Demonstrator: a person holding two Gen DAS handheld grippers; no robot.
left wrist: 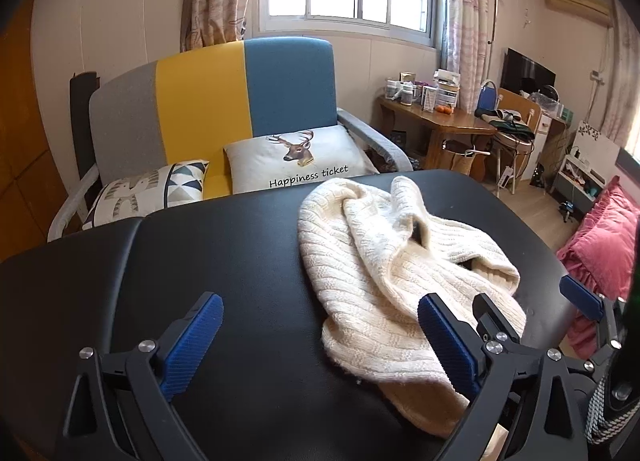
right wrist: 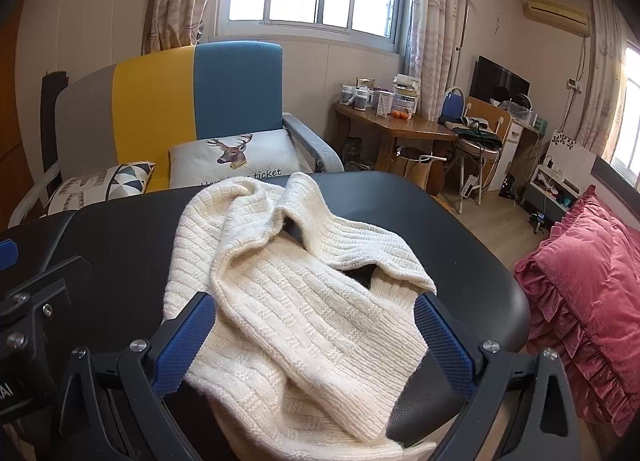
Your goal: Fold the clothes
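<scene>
Both jaws are spread wide and nothing is gripped: the left gripper (left wrist: 320,345) over bare table (left wrist: 200,261), the right gripper (right wrist: 312,345) straddling the cream knit sweater (right wrist: 288,293). The sweater lies rumpled, overhanging the near edge at 6 o'clock. It is judged soft, thick, light and stretchy; a hem edge suits gripping. Open room lies toward 9 o'clock; the sofa (left wrist: 208,101) stands beyond at 12.

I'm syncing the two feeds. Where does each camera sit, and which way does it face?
Left wrist view: on the left gripper, low over the black table, facing the sofa; the sweater lies to its right, with the right gripper beyond.
Right wrist view: on the right gripper, facing the same way, fingers open around the sweater.
Shared: sweater, table, sofa, window.
</scene>
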